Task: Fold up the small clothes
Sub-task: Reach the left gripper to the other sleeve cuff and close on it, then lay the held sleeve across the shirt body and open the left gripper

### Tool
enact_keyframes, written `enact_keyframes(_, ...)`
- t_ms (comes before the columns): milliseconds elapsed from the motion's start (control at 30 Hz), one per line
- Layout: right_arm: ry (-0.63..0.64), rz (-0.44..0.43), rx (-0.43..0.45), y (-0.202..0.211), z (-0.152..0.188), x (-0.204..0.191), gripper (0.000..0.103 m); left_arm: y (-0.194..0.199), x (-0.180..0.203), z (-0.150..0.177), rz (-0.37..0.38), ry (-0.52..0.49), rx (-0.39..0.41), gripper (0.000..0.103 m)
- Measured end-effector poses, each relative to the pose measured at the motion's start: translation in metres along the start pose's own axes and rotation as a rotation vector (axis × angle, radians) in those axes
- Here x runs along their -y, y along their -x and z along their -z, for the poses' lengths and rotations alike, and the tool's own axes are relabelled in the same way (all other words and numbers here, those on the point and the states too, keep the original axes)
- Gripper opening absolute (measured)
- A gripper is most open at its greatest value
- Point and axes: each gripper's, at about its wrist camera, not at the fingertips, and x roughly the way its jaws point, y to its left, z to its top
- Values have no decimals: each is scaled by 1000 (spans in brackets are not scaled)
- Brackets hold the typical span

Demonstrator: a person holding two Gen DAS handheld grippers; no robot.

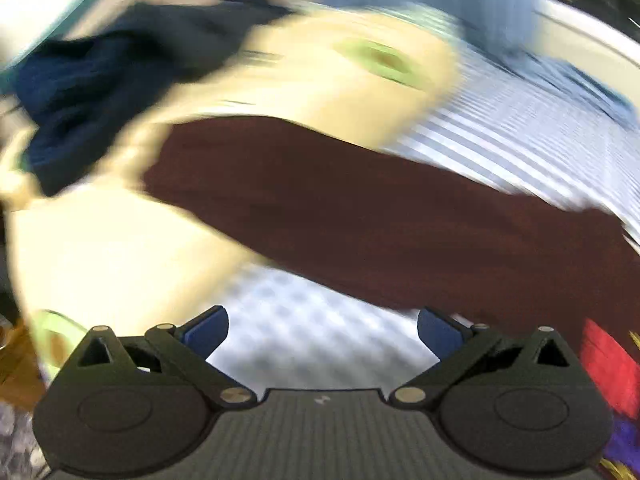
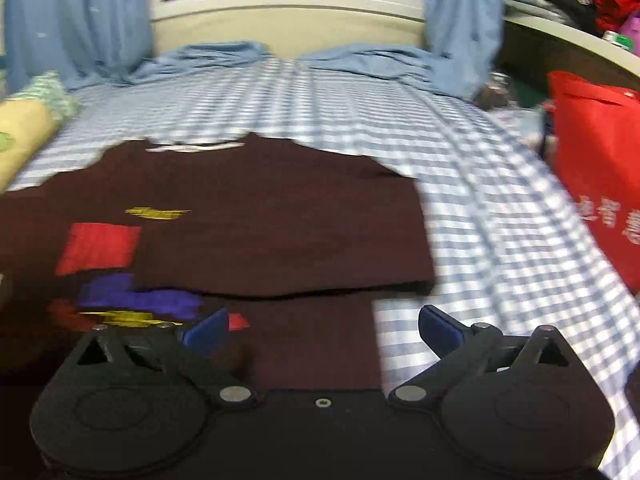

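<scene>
A dark maroon T-shirt (image 2: 260,220) with red, purple and yellow blocks printed on it lies flat on the blue-and-white checked bed (image 2: 360,92); its right side is folded inward over the body. In the blurred left wrist view one maroon sleeve (image 1: 360,208) stretches across the sheet. My right gripper (image 2: 322,330) hovers over the shirt's lower edge, open, with nothing between its blue pads. My left gripper (image 1: 322,330) stands open above the checked sheet near the sleeve, holding nothing.
A pale yellow pillow (image 1: 120,248) with a green print and a dark blue garment (image 1: 92,92) lie left of the shirt. A red bag (image 2: 596,168) stands at the bed's right side. Blue curtains (image 2: 76,20) and a window sill are at the far end.
</scene>
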Motion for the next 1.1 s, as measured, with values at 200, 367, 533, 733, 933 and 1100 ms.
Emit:
enact_keyframes(200,87,-111,15,23,-11,-83,102,-55,-134,-61,-56,249,44,92)
enact_keyframes(367,179,-163,31,37,-17,-136,102,-94,-169,-91,4,310,45,74)
enact_keyframes(533,218,-174,43,44,-17,-159,102,-120,-168,-102,36,280,25,65)
enact_keyframes(733,190,-148,31,45,-10,-162,102,-109,-156,-105,53,204,60,8)
enact_keyframes(933,163,-116,34,47,-8,-152,102,-62,-146,-111,130,204,202,5)
enact_keyframes(1100,163,-104,34,47,-10,-144,102,1,-97,-114,313,118,349,5)
